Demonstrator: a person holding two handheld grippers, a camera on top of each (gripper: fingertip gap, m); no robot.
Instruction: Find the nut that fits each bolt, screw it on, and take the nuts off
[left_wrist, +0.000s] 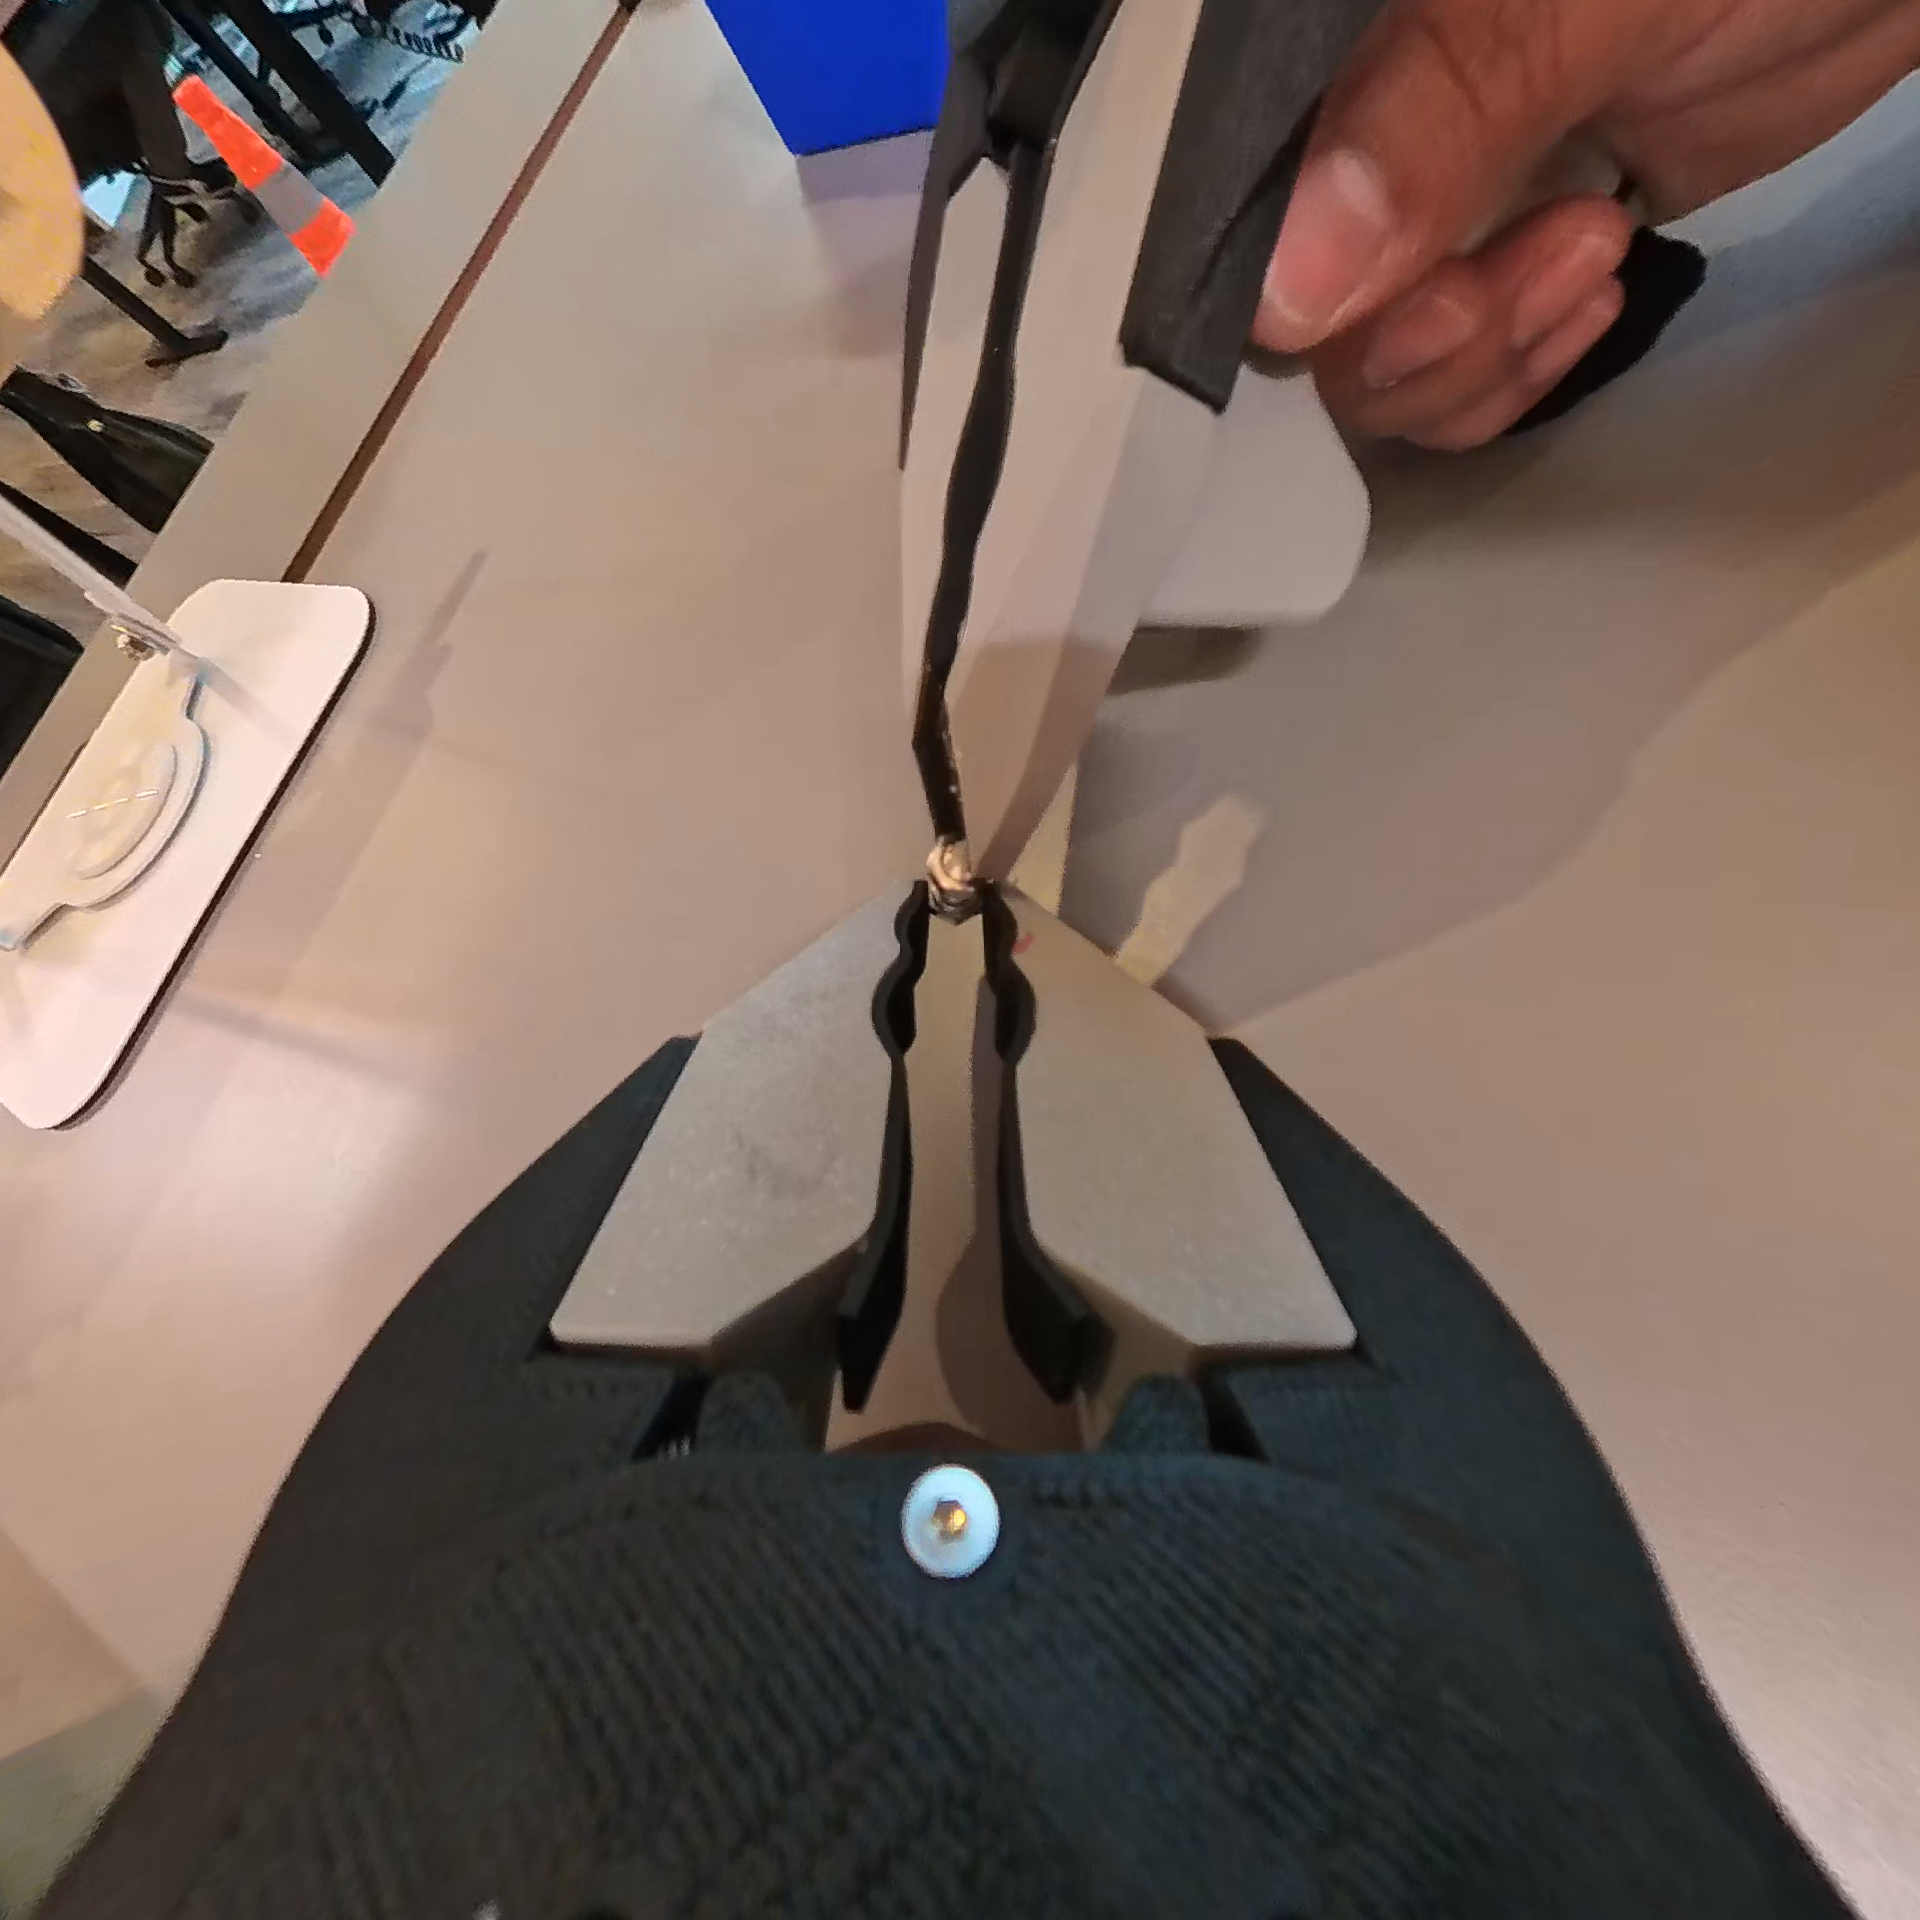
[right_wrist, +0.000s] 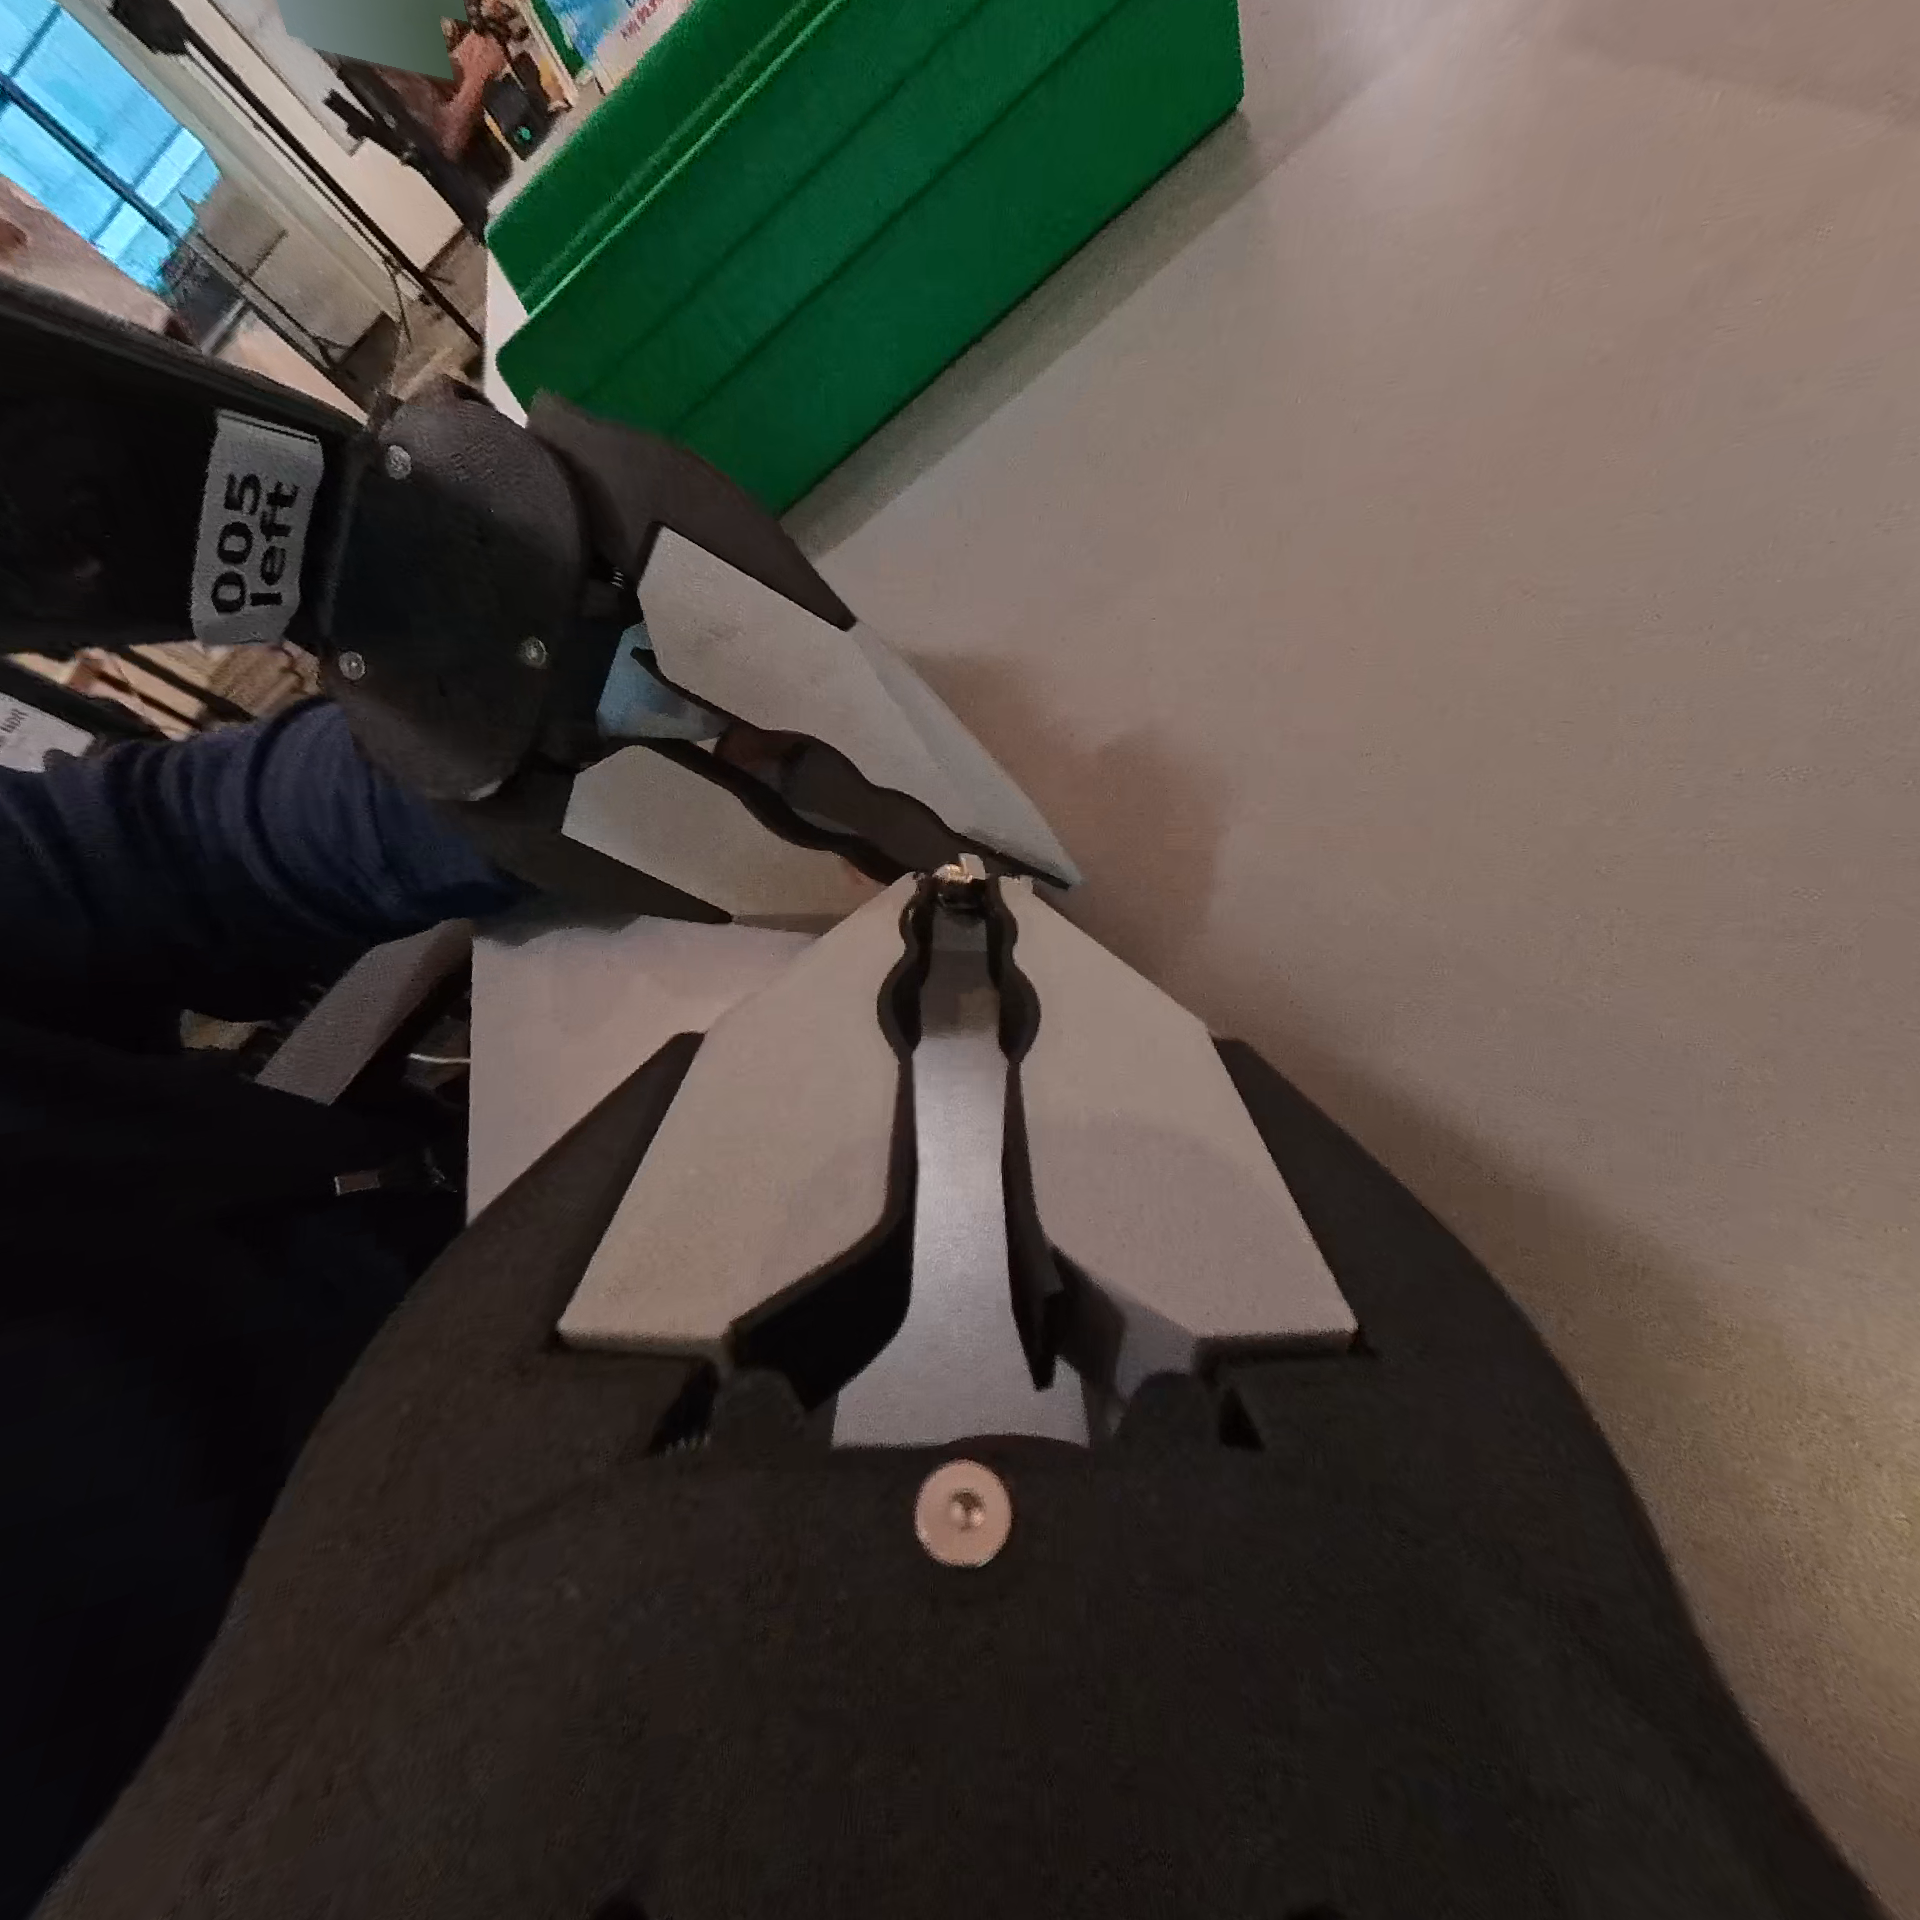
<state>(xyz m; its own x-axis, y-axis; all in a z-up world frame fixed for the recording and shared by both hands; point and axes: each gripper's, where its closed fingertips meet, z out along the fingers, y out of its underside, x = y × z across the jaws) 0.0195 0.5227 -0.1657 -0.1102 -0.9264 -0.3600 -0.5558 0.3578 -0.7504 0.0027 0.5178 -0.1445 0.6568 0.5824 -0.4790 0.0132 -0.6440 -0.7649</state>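
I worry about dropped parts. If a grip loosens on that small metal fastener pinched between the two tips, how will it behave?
The fastener looks tiny, so probably light. Bare metal held only at the fingertips may slip. Once loose, it could roll on the smooth table.

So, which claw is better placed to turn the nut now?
Probably the left claw: it is shut on the small metal piece at its tips. The right claw meets it tip to tip, also shut. Nut and bolt cannot be told apart.

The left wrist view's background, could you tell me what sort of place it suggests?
Probably an office or lab workspace: a long pale table, rolling office chairs on the floor beyond it, and an orange traffic cone. The right wrist view adds a green bin.
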